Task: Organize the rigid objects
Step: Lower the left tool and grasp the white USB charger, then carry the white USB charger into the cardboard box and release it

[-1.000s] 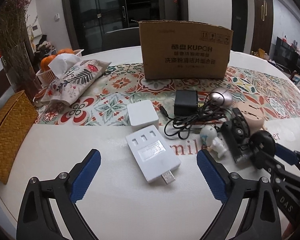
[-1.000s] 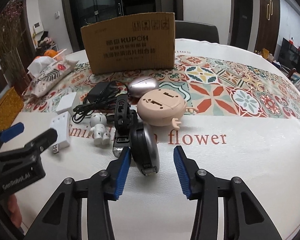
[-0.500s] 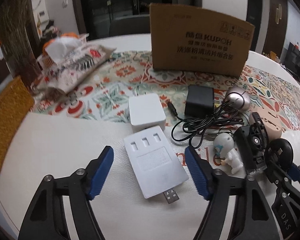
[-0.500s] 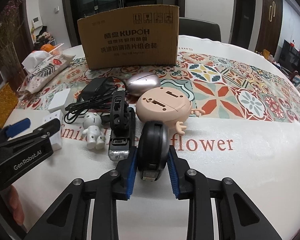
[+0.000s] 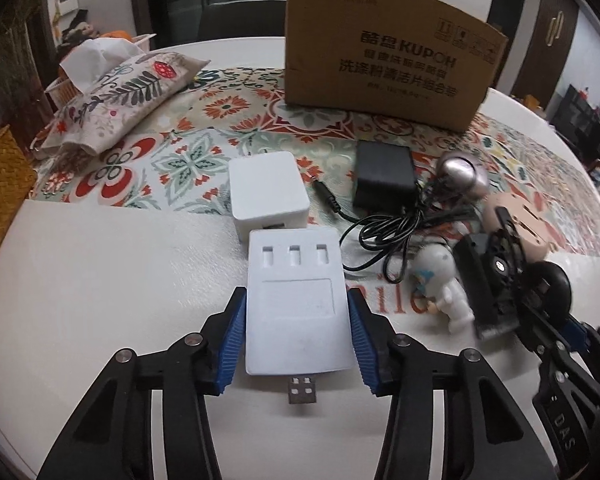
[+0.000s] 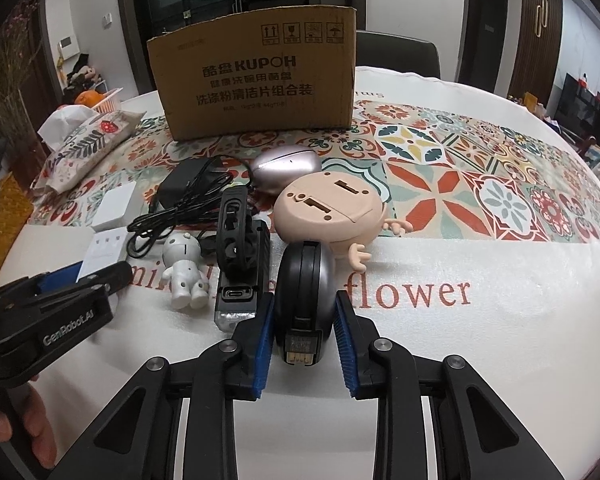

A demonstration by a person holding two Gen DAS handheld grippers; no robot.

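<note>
My left gripper is shut on a flat white USB hub that lies on the table, its plug pointing toward the camera. My right gripper is shut on a black and grey round retractable cable reel that stands on edge. The cardboard box stands at the back of the table and also shows in the left wrist view. Near the reel lie a black bike light, a small white figurine, a pink cartoon-face case, a silver mouse, a black adapter with cord and a white cube charger.
A floral tissue pouch and a basket of oranges sit at the back left. A woven yellow mat lies at the left edge. White tablecloth stretches to the right of the reel.
My left gripper moved forward around the USB hub and closed on it. My right gripper moved forward and closed on the cable reel.
</note>
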